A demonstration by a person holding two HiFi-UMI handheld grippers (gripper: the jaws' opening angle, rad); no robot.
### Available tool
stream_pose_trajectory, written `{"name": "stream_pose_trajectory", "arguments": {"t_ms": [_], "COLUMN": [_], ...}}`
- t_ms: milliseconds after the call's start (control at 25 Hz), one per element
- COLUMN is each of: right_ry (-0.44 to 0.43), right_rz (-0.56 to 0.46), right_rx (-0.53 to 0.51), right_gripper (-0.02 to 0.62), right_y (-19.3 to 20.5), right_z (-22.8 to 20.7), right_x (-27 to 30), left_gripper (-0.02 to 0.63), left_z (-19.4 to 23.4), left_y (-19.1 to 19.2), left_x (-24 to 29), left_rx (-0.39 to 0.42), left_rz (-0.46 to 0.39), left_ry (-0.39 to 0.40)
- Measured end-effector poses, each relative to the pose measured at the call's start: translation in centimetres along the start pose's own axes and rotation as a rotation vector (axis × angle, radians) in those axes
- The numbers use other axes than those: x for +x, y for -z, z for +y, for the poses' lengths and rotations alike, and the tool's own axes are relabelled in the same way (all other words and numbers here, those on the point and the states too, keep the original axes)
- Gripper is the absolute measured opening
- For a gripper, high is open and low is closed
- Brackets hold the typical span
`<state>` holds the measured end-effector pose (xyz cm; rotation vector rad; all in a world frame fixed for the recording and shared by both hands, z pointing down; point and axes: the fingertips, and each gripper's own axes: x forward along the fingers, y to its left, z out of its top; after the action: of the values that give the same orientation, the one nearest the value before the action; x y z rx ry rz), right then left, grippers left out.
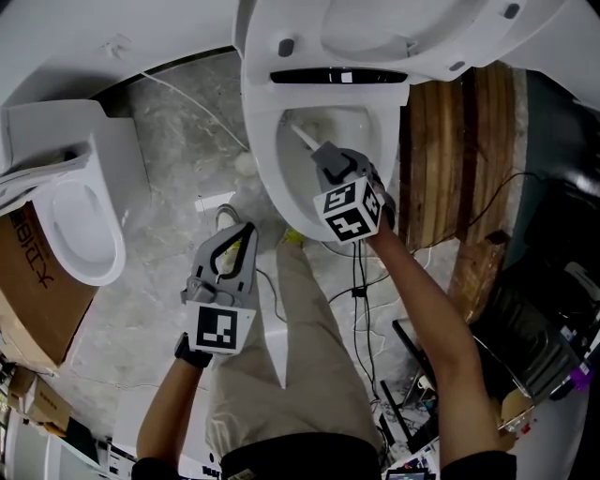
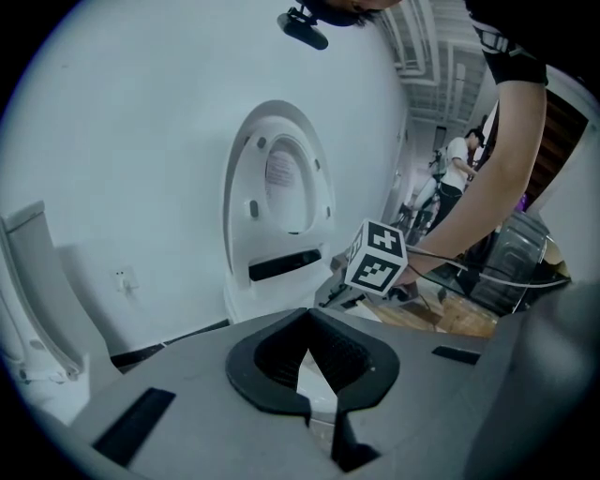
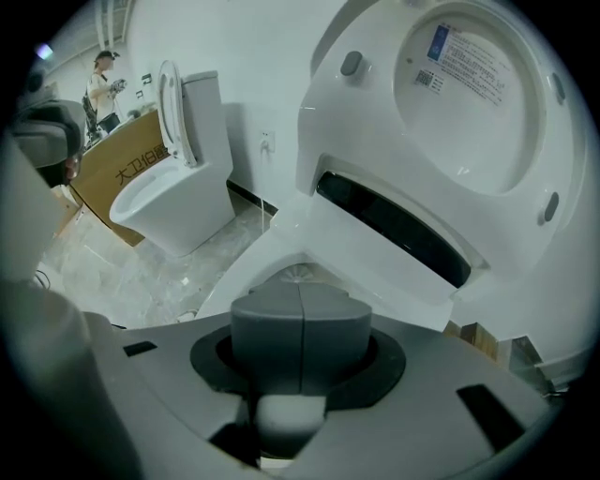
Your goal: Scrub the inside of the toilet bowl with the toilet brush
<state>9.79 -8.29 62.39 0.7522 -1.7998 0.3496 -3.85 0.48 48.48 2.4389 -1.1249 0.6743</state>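
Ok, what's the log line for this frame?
phase: brush in bowl | right tool: shut on brush, reaching into toilet bowl | left tool: open, empty, clear of bowl | lid: up

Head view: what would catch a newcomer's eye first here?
The toilet with its lid raised fills the top centre, and the right gripper hangs over its bowl, shut on the white toilet brush that reaches down inside. The left gripper hangs open and empty over the marble floor, with a second toilet at far left.
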Motion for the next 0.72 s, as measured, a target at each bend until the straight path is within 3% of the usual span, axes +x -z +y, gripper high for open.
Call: {"name": "stream_pose_trajectory", "arguments": {"t_ms": [200, 720], "right_ry": [0.052, 0.162], "right_rz": [-0.008, 0.027], "right_rx": [-0.030, 0.010], "right_gripper": [0.158, 0.158], "right_y": [0.2, 1.5], "right_z": [-0.9, -4.1], "right_x": [0.4, 0.4], "left_gripper": [0.018, 0.018], "left_z": [-0.1, -1.6], "left_y": [-0.2, -0.1], "left_x": [0.4, 0.3], "left_rx": [0.006, 0.007], "left_rz": [-0.004, 0.002], "left_ry": [0.000, 0.008]}}
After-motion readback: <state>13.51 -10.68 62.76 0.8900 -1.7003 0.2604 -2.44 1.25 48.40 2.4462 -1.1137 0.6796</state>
